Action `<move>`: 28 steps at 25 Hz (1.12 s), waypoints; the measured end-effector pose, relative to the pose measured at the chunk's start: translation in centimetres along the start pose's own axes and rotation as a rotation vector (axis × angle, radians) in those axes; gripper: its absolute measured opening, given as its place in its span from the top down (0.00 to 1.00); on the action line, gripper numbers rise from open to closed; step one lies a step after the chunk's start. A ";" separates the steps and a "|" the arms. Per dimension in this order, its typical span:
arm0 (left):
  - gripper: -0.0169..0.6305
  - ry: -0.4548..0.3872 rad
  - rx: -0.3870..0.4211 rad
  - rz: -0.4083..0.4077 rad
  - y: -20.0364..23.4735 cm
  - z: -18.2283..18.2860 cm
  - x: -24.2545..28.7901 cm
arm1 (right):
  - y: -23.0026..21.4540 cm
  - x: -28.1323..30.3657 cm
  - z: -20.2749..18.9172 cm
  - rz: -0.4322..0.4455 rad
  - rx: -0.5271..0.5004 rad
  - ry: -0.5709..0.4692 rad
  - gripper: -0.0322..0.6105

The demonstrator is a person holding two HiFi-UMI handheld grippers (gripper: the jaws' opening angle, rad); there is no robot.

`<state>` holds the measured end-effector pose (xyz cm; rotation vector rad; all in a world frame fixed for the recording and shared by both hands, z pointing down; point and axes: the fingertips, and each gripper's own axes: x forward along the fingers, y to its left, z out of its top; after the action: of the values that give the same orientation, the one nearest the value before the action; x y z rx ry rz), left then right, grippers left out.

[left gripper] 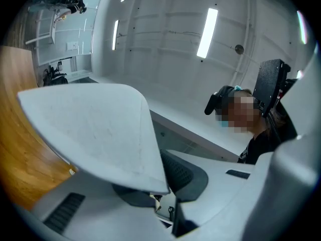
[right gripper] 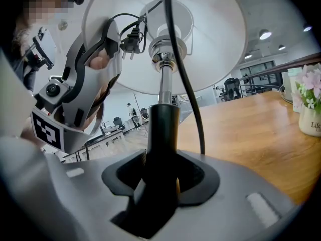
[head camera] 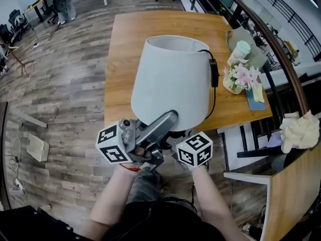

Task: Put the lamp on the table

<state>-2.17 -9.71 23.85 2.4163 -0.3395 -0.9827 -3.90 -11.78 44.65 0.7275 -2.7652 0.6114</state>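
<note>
My right gripper point(right gripper: 161, 179) has its jaws pinching the lamp's point(head camera: 170, 79) black stem point(right gripper: 163, 129), which stands upright. The left gripper's point(head camera: 169, 118) jaws clamp the shade point(left gripper: 100, 129) rim. The lamp hangs at the bench's point(head camera: 125, 39) near edge, so I judge forward, then down.

Seen from my remote station: one fragment of print, beginning "Li" and cut off by the frame, on the white flower vase point(right gripper: 310, 120) at the wooden table's point(right gripper: 241, 132) right edge.

Grey left tool point(head camera: 168, 117), black-white marker cube point(head camera: 114, 143).
</note>
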 end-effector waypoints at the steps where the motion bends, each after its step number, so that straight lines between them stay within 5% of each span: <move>1: 0.93 0.005 -0.008 -0.003 0.8 0.5 0.1 | -0.5 0.7 0.3 -0.008 0.005 -0.001 0.66; 13: 0.93 0.030 -0.087 -0.043 7.7 4.3 -0.3 | -5.1 6.2 2.0 -0.093 0.039 0.001 0.66; 28: 0.94 -0.002 -0.083 0.009 14.4 6.1 0.1 | -10.1 10.5 2.8 -0.042 0.021 0.032 0.66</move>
<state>-6.94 -24.07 27.83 2.3373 -0.3038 -0.9763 -8.02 -25.43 48.76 0.7717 -2.7104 0.6396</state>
